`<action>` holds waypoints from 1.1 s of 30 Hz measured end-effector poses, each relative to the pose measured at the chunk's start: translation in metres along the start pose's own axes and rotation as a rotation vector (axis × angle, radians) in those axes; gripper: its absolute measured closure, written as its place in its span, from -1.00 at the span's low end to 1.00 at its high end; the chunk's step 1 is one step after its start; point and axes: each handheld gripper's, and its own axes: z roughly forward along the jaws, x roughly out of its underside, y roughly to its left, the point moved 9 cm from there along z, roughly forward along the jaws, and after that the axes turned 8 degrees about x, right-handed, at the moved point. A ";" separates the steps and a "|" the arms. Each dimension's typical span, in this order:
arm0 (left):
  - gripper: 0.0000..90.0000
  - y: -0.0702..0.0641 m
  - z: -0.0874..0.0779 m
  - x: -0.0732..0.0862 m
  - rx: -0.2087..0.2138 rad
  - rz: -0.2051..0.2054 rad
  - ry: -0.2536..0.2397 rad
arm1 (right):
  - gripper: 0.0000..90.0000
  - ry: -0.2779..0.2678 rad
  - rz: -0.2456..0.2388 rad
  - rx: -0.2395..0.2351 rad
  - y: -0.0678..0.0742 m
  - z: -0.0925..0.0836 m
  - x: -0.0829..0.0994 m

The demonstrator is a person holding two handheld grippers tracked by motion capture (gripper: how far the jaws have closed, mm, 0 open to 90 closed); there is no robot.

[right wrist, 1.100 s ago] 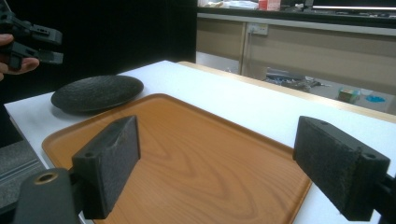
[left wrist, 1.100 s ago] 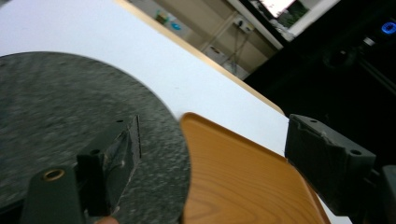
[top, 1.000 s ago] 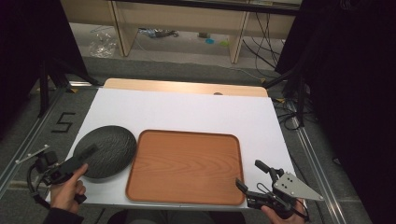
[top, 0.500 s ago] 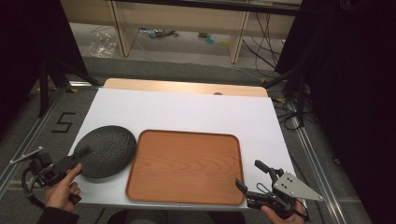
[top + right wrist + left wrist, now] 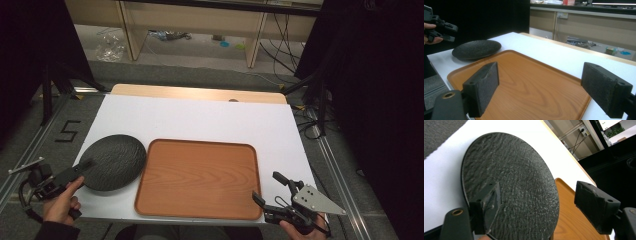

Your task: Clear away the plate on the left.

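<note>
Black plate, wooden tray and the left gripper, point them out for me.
black plate [image 5: 112,161], high view, middle of its textured face
wooden tray [image 5: 200,177], high view, bare floor of the tray
left gripper [image 5: 86,166], high view, at its jaw tips

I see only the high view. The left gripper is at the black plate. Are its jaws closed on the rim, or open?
Observer: Open. In the left gripper view the left gripper has its jaws wide apart: one in front of the plate, the other toward the tray.
Operator: And the right one?
Observer: The right gripper is also wide open in its own view, over the tray, holding nothing.
Operator: Is the plate deep?
Observer: No, shallow, with a low upturned rim, resting flat on the table.
</note>
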 end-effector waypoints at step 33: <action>-0.47 0.041 0.004 0.002 -0.072 -0.176 0.086 | -0.63 0.003 -0.003 -0.007 0.001 0.000 0.000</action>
